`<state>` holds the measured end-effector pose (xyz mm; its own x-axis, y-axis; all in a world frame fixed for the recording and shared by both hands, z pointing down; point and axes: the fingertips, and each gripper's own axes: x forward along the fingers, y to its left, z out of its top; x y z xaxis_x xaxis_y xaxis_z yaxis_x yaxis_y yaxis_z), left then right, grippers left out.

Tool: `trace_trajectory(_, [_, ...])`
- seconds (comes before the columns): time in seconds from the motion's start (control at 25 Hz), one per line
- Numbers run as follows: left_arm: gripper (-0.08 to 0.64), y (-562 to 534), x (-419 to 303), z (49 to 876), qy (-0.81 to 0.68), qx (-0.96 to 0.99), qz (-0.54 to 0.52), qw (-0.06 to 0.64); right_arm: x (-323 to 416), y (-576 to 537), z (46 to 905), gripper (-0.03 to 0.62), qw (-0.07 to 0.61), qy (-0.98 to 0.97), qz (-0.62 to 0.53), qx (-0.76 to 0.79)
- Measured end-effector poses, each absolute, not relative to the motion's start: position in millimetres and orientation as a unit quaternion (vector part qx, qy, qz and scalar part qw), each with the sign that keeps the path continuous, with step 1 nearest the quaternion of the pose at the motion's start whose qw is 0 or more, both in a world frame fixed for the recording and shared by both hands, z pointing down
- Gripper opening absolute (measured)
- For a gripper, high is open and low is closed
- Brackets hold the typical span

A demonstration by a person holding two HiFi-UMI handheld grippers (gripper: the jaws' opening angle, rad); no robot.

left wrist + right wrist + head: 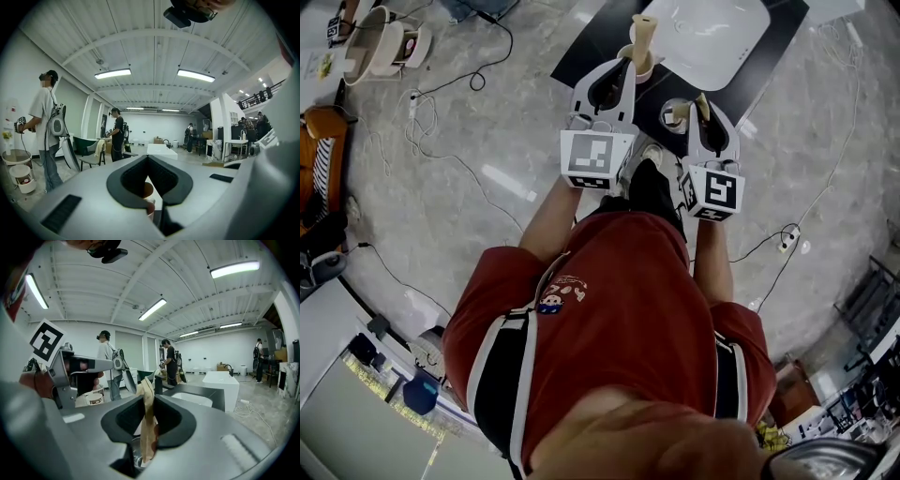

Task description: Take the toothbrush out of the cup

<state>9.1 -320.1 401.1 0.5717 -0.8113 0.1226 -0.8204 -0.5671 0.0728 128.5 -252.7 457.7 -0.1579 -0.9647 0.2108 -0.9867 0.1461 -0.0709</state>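
In the right gripper view a pale wooden toothbrush (147,418) stands upright between the pads of my right gripper (149,404), which is shut on it. Its lower end hangs over a shiny metal cup (134,456) just below the jaws. The head view shows the same right gripper (701,111) beside the metal cup (676,113) on the black counter. My left gripper (148,159) is shut. A beige cup (149,199) with a brown inside sits right at its tips; whether it pinches the rim I cannot tell. Seen from the head, this left gripper (623,70) touches the beige cup (641,49).
A white basin (712,37) is set in the black counter (591,52). Cables (441,122) trail over the marble floor, and a round white trolley (380,42) stands far left. Several people (47,126) with grippers stand in the hall, near a white bathtub (220,380).
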Motion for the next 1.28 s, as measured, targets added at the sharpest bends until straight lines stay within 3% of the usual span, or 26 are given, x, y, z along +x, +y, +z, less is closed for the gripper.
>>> trace_trajectory(0.8, [0.005, -304, 12, 372, -0.448, 0.893, 0.010, 0.033, 148, -230, 356, 0.075, -0.019, -0.737, -0.004, 0.676])
trace_trajectory(1.28, [0.006, -311, 26, 381, -0.453, 0.890, 0.025, 0.032, 175, -240, 356, 0.075, -0.024, -0.724, -0.011, 0.689])
